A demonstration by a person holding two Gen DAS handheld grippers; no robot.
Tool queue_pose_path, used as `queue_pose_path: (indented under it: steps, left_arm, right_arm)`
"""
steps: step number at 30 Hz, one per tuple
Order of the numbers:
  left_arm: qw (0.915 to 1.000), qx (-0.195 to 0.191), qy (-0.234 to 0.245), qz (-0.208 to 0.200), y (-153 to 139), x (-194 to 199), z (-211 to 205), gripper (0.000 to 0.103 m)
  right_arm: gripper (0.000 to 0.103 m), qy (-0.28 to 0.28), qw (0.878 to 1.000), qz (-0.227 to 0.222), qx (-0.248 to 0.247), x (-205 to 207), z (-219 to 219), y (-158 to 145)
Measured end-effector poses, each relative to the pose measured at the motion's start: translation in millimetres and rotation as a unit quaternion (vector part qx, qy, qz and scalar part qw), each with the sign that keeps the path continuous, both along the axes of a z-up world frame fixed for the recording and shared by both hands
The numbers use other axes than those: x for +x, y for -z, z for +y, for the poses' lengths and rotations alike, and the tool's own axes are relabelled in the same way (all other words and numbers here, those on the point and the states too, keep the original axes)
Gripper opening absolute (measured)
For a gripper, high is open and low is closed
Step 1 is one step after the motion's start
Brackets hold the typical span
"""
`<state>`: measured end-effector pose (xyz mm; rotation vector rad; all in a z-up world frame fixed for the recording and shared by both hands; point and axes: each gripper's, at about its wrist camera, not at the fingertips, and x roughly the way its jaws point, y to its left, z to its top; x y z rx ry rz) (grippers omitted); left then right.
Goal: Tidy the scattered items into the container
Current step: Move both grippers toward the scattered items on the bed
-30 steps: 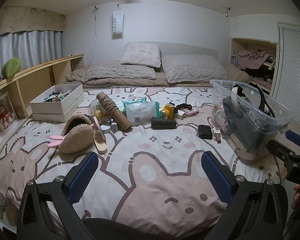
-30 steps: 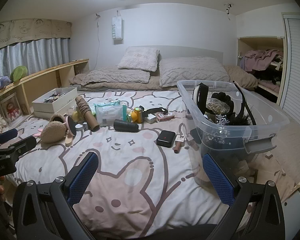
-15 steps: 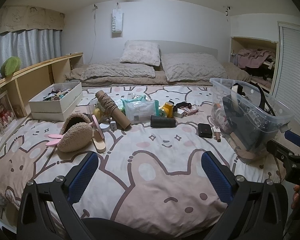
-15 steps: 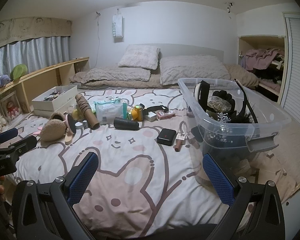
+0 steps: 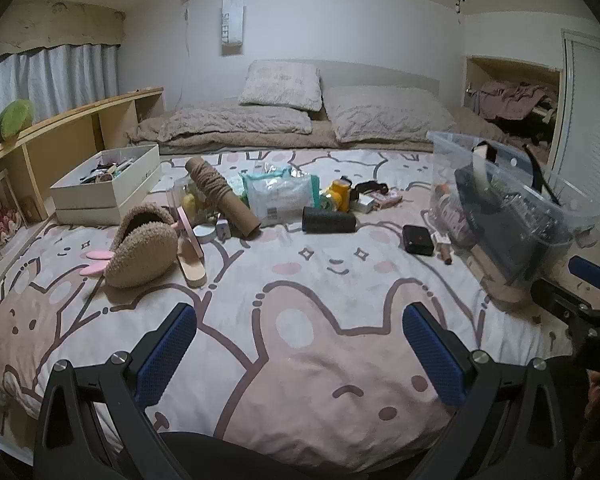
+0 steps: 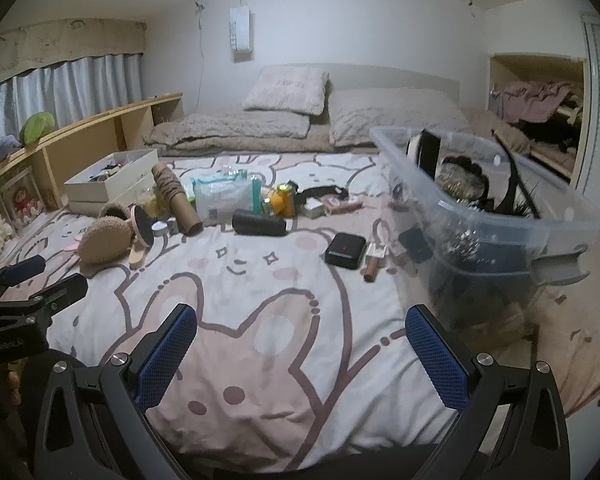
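A bed (image 5: 300,312) with bunny bedding holds clutter at twelve o'clock; the bin (image 6: 480,216) sits at two. Both grippers (image 5: 300,344) (image 6: 300,344) hover, fingers released. Best start with the black case (image 6: 345,250) near the bin.

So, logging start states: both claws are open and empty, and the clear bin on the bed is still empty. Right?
Not quite: the clear bin already holds several dark items, as the right wrist view shows. Both the left claw and right claw are open and empty.
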<state>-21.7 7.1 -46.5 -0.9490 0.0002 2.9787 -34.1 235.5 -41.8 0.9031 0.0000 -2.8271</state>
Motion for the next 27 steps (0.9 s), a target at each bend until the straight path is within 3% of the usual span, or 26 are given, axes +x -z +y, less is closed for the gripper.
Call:
queue_pose_path:
  steps: [8,13,20,27]
  left_arm:
    - [0.9997,0.01,0.002,-0.023,22.3,-17.6,-3.2,0.103]
    - [0.9971,0.056,0.002,-0.05,38.4,-32.8,-11.8,0.103]
    - [0.9946,0.057,-0.024,-0.083,62.0,-53.9,-16.4,0.103]
    - [0.9885,0.046,-0.087,-0.115,81.8,-91.2,-35.8,0.103]
  right_arm:
    - [0.103,-0.008,0.999,-0.033,0.002,-19.9,-6.7,24.0]
    - [0.103,-0.014,0.998,-0.057,0.004,-32.7,-11.4,40.7]
    - [0.103,-0.021,0.995,-0.096,0.007,-53.3,-17.8,69.0]
    - [0.103,-0.025,0.992,-0.125,0.012,-74.3,-23.9,96.1]
